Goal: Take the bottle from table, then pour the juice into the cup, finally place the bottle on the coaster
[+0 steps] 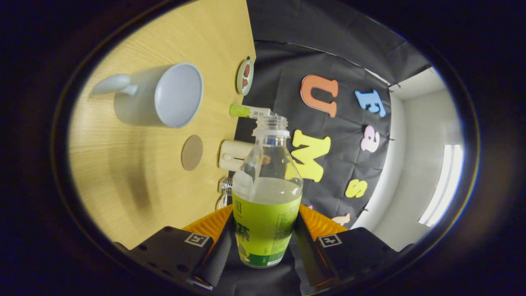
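Note:
My gripper (pixel 263 234) is shut on a clear plastic bottle (pixel 267 193) with a green label and no cap; both fingers press its lower body. Pale juice fills roughly the lower half of the bottle. The view is rolled to one side, so the wooden table (pixel 135 172) stands like a wall to the left of the bottle. A light blue cup (pixel 160 95) with a handle rests on the table, its mouth facing toward the bottle's neck and well apart from it. A round brown coaster (pixel 192 152) lies on the table between the cup and the bottle.
At the table's far edge sit a small dish (pixel 245 76) with brown pieces, a green tube (pixel 248 111), a cream rounded device (pixel 233 155) and a clear glass object (pixel 224 192). Black cloth hangs beyond them, with a white wall to the right.

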Available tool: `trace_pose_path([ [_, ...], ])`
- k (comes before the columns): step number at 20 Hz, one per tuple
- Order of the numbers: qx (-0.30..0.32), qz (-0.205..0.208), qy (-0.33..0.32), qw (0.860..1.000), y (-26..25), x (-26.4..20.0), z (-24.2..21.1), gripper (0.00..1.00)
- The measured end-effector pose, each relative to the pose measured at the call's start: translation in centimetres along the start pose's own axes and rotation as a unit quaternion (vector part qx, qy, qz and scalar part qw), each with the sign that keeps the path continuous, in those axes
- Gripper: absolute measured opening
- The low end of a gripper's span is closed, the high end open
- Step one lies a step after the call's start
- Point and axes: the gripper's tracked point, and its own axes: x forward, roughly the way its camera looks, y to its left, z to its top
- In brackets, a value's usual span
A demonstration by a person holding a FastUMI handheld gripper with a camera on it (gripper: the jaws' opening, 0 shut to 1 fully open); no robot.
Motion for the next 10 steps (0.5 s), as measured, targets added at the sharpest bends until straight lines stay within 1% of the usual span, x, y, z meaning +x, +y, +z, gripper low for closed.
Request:
trace_pose_path([
  [10, -0.021, -0.021, -0.006, 1.000, -1.9, -0.6, -0.2, 0.81],
])
